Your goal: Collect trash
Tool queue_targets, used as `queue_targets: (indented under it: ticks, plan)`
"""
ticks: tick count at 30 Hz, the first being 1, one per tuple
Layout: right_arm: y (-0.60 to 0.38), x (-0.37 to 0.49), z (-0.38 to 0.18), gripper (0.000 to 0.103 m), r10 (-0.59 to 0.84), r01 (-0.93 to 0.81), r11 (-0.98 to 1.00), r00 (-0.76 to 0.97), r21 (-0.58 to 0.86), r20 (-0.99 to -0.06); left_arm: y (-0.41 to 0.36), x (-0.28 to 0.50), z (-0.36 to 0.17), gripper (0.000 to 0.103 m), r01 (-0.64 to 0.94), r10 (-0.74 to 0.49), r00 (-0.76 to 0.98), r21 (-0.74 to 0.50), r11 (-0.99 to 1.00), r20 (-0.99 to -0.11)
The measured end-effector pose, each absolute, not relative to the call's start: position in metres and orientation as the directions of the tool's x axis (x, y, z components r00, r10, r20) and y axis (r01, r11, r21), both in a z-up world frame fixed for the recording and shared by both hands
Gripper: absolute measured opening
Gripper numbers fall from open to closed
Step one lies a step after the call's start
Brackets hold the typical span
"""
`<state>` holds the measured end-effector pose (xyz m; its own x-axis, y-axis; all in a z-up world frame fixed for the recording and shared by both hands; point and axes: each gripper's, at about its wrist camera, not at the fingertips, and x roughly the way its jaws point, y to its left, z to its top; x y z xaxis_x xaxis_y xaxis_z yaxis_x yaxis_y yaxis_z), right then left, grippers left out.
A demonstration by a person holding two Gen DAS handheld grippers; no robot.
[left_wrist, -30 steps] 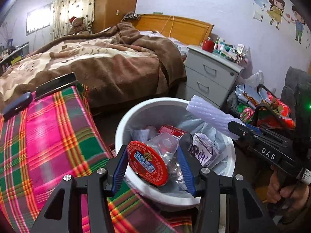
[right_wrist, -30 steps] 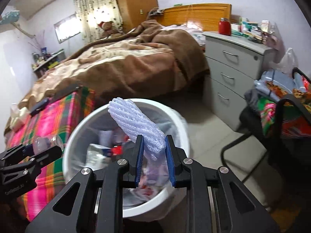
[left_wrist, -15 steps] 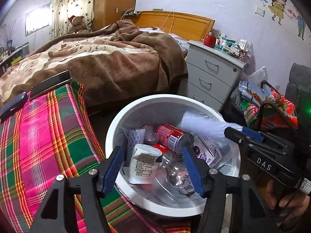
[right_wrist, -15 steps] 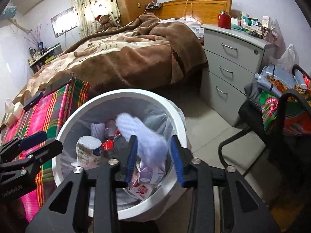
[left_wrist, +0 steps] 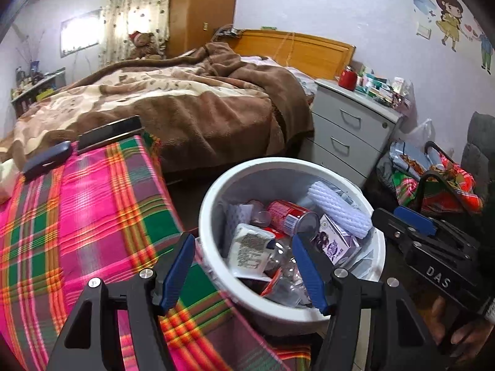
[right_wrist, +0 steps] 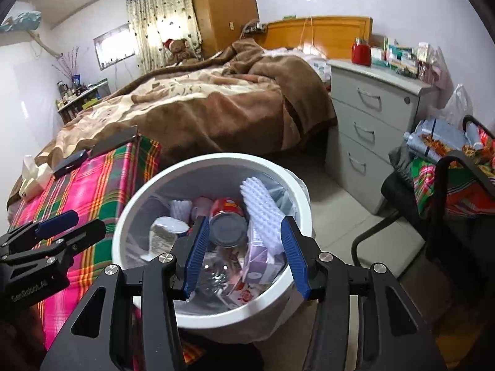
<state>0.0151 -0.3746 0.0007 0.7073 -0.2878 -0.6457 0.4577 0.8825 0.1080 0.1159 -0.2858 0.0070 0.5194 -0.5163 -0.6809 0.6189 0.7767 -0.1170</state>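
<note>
Right gripper (right_wrist: pixel 244 252) and left gripper (left_wrist: pixel 244 273) both just spread, empty, over white bin (right_wrist: pixel 136 204) for the drop, foam sleeve (right_wrist: pixel 263 213) and cup (left_wrist: pixel 249 252) lying inside among trash.

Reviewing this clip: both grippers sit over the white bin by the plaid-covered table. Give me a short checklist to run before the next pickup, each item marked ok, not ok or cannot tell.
1. Left gripper empty: ok, jaws apart, nothing between them.
2. Right gripper empty: ok; its jaws have just been opening, and nothing is gripped.
3. White foam sleeve inside the white bin: ok, it leans against the liner.
4. Cup with printed label in the bin: ok, lying beside the red can.
5. Bin has room left: ok, contents sit below the rim.
6. More trash on the plaid cloth: cannot tell; only two dark items show at its far end.
</note>
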Motion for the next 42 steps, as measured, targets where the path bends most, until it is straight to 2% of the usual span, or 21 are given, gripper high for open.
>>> queue_targets:
  ticks: [11, 16, 28, 42]
  plan:
    - [-0.329, -0.006, 0.003, 0.05, -0.277, 0.417, 0.901, 0.762, 0.117, -0.586, -0.226, 0.077, 0.016, 0.065, 0.516, -0.438, 0.652, -0.06, 0.854, -0.618]
    - [-0.315, -0.012, 0.004, 0.063, -0.266, 0.394, 0.911, 0.783, 0.118, -0.562, -0.202, 0.062, 0.016, 0.065, 0.487, -0.409, 0.684, -0.04, 0.873, -0.603]
    - [-0.296, -0.02, -0.007, 0.063, -0.246, 0.382, 0.914, 0.786, 0.133, -0.567, -0.174, 0.034, 0.015, 0.065, 0.448, -0.385, 0.727, -0.032, 0.894, -0.568]
    - [-0.288, -0.025, -0.006, 0.063, -0.257, 0.388, 0.912, 0.791, 0.132, -0.555, -0.167, 0.026, 0.015, 0.065, 0.436, -0.376, 0.73, -0.034, 0.899, -0.572]
